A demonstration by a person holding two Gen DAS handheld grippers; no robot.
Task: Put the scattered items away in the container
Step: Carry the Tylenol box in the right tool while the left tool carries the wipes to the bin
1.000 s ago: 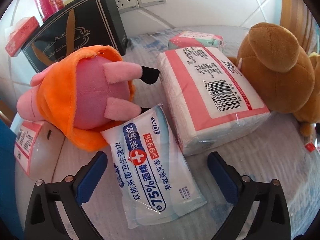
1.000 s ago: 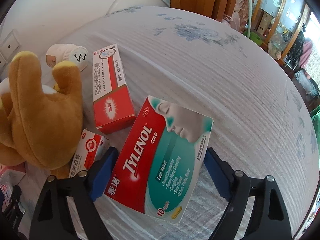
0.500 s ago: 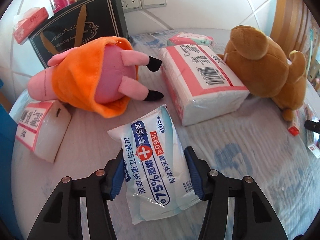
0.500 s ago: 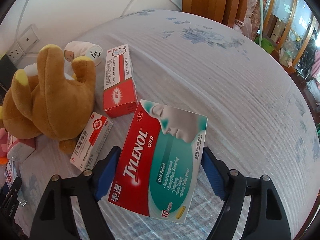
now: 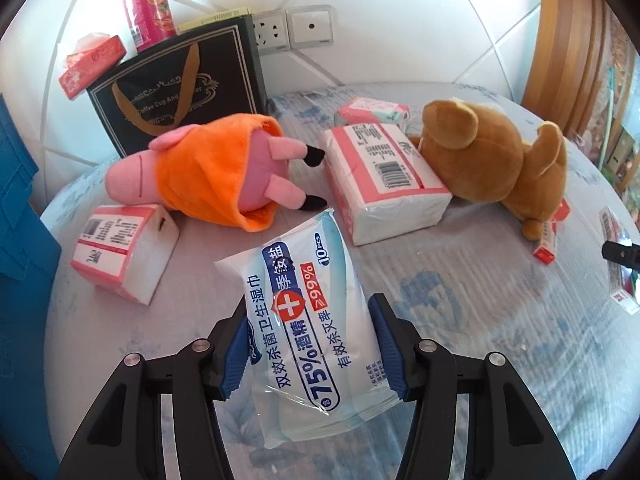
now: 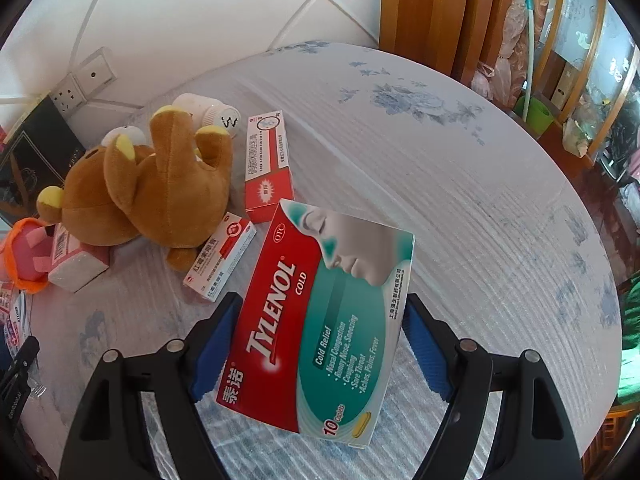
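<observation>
from my left wrist view the left gripper (image 5: pixel 308 344) has its jaws clamped on the wipes pack (image 5: pixel 308 332), lifted off the round table (image 5: pixel 460 300), with the pink pig plush (image 5: pixel 216 172) at 11 o'clock. on my right, the right gripper (image 6: pixel 320 344) holds the tylenol box (image 6: pixel 320 320), brown bear (image 6: pixel 152 192) at 10 o'clock.

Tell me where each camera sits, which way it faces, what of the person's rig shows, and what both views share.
Left wrist: rides the left gripper, looking steeply down along its fingers at the wipes pack clamped between blue pads; only black fingers show.
Right wrist: rides the right gripper, looking steeply down at the Tylenol box it clamps; only its fingers show.
Shared: the brown bear, the pink tissue pack, the wall sockets and the tablecloth.
</observation>
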